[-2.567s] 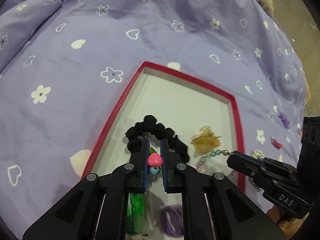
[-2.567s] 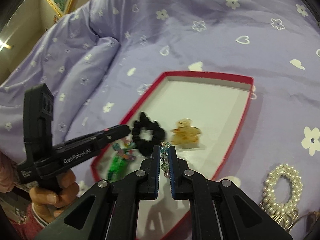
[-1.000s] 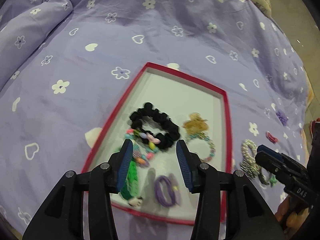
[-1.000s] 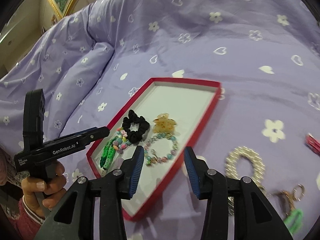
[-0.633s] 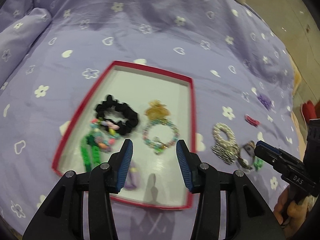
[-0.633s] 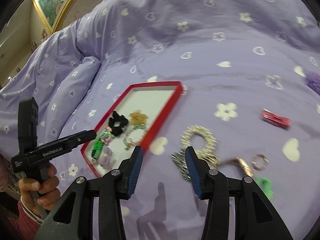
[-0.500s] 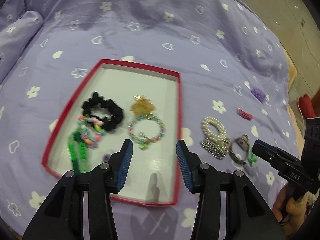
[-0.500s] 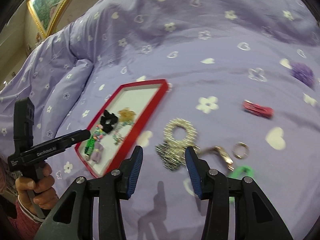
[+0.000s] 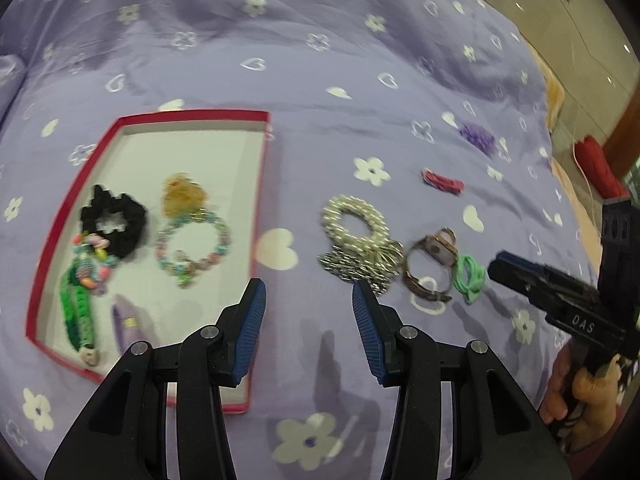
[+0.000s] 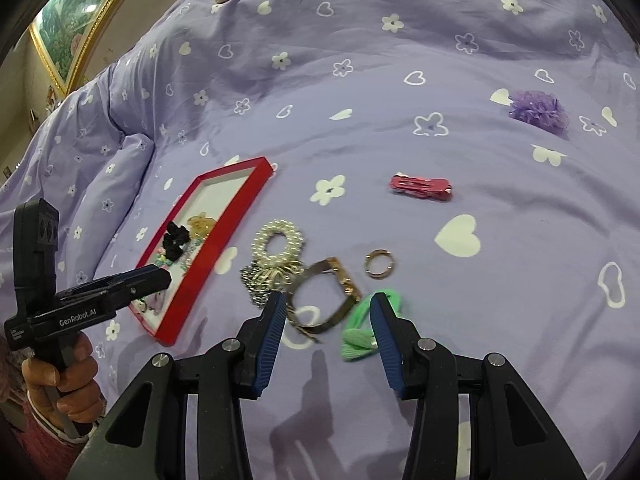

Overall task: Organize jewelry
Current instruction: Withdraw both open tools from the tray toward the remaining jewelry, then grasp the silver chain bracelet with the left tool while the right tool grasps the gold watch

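Observation:
A red-rimmed white tray (image 9: 262, 184) (image 10: 236, 208) lies on the purple bedspread. It holds a black scrunchie (image 9: 114, 220), an amber claw clip (image 9: 182, 196), a pastel bead bracelet (image 9: 192, 246), a green band (image 9: 76, 312) and a purple hair tie (image 9: 128, 326). On the bedspread to its right lie a pearl scrunchie (image 9: 354, 222) (image 10: 278, 244), a watch (image 9: 430, 270) (image 10: 326, 300), a green hair tie (image 9: 468, 272) (image 10: 360, 328), a small ring (image 10: 378, 264), a red clip (image 10: 420, 186) and a purple scrunchie (image 10: 536, 110). My left gripper (image 9: 306, 304) is open and empty. My right gripper (image 10: 328, 316) is open and empty above the watch.
A folded ridge of the duvet (image 10: 120, 152) rises left of the tray. A framed picture (image 10: 76, 20) hangs at the far left. The bed's right edge and the floor (image 9: 580, 40) show in the left wrist view.
Both grippers let go of their bead bracelets in the tray, opened and swung right, from over the tray to over the loose jewelry on the bedspread.

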